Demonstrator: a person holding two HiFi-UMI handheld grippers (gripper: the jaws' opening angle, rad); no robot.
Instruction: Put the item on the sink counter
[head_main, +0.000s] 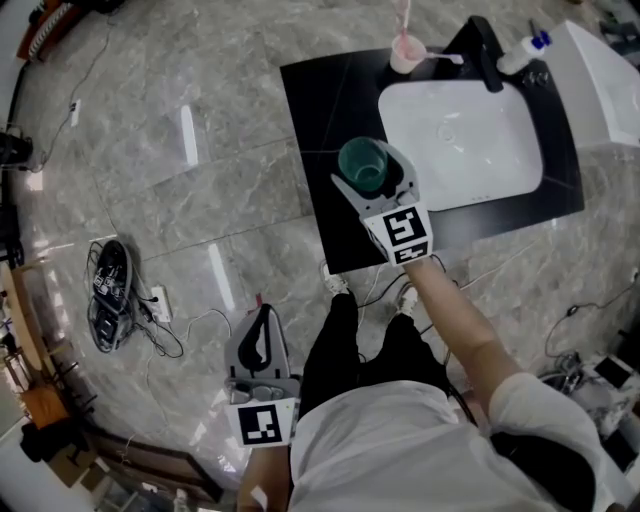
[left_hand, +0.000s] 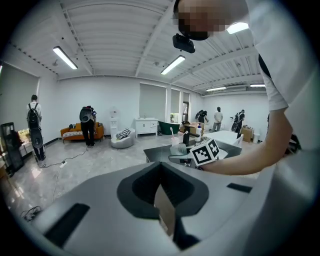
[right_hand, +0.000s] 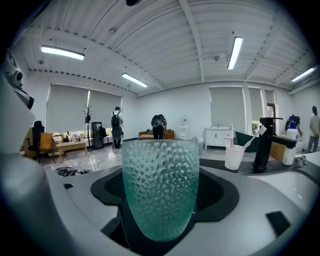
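Two grippers: my right gripper (head_main: 372, 178) is clamped on a green cup (head_main: 362, 164) over the counter (head_main: 315, 130) beside the sink (head_main: 415, 135). My left gripper (head_main: 262, 342) is closed, holding nothing.

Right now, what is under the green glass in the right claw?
The black sink counter, left of the white basin. The green glass itself hides the spot directly beneath, so whether it touches cannot be seen.

Grey marble floor (head_main: 200, 150) (glossy, cables (head_main: 168, 338) trailing), white walls (left_hand: 115, 95), ceiling strip lights (right_hand: 62, 52), an orange sofa (left_hand: 70, 133).
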